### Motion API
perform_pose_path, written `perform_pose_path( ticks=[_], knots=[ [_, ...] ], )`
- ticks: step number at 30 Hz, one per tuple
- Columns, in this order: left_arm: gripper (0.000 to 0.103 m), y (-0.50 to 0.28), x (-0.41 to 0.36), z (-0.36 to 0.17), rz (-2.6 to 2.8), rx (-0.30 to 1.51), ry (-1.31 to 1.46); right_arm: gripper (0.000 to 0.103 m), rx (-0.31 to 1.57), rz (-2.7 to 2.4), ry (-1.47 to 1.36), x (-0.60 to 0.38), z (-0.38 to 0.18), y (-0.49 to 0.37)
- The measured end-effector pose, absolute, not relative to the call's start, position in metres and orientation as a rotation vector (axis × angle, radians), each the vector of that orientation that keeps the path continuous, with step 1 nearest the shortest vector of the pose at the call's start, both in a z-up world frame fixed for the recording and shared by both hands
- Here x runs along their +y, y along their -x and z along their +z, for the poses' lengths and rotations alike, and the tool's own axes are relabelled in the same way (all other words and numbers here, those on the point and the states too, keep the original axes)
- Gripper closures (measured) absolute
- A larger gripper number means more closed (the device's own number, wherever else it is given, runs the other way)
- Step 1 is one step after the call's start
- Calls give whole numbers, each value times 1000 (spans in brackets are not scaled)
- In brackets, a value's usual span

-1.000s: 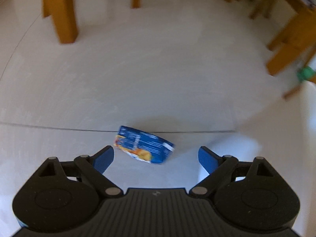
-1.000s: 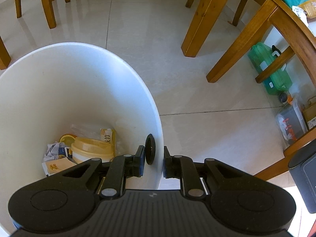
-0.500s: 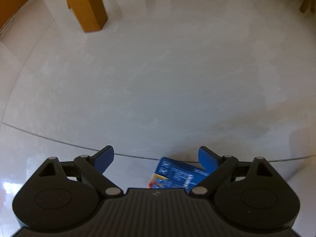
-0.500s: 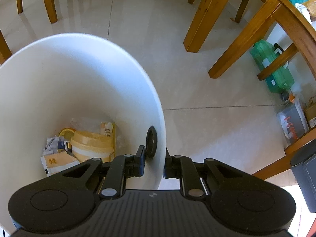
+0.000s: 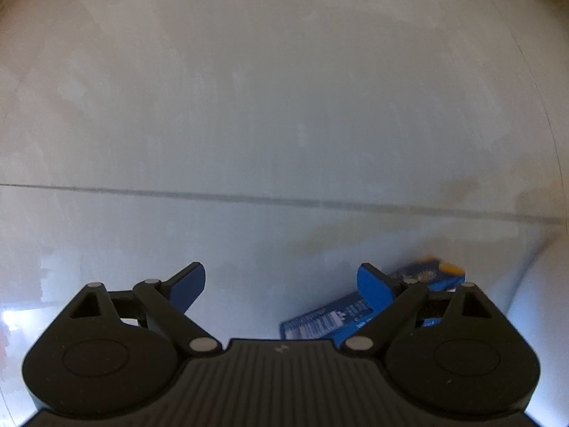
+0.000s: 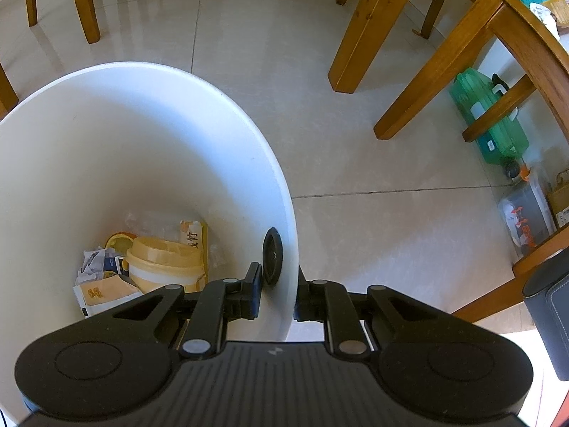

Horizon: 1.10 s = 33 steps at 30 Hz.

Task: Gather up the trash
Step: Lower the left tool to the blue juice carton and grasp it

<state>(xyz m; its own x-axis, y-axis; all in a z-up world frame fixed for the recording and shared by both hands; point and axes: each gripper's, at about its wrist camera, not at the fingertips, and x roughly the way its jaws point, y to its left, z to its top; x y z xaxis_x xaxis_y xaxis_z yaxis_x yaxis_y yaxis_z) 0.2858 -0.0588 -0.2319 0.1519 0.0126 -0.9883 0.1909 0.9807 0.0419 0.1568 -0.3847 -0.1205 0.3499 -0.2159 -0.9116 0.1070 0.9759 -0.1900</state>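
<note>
So left tongs (image 5: pixel 281 281) are spread wide near the packet (image 5: pixel 330 320), right tongs (image 6: pixel 276 293) are clamped on the bin (image 6: pixel 281 192) rim

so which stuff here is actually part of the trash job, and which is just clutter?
Job:
- blue wrapper on the floor, behind the open left gripper
- white bin, rim clamped by the right gripper
- trash already inside

Clutter:
- wooden table legs
- green container
- dark box

Pale tiled floor (image 5: pixel 284 106) carries a blue wrapper (image 5: pixel 330 320) and wooden furniture legs (image 6: pixel 366 28).
</note>
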Motion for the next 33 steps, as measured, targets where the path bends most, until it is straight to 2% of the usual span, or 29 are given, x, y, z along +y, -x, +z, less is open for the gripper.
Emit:
perform_pose_path(
  ticks=[10,21,23,25,30,33],
  knots=[
    [11,-242,-63,-185,-599,1210,-268,85,1190,-209,94,-390,-119,-158],
    [12,-212,-114,-221,-723,1133,-599,85,1190,-209,92,-390,-119,-158],
    [18,-207,-122,-228,-705,1152,-639,85,1190,-209,92,-390,-119,-158],
    [32,-207,-125,-233,-710,1176,-643,84,1190,-209,92,-390,-119,-157],
    [35,-206,-122,-230,-728,1257,-500,84,1190,-211,92,-390,-119,-158],
    [35,-204,-124,-231,-712,1247,-521,84,1191,-211,91,-391,-118,-159]
  ],
)
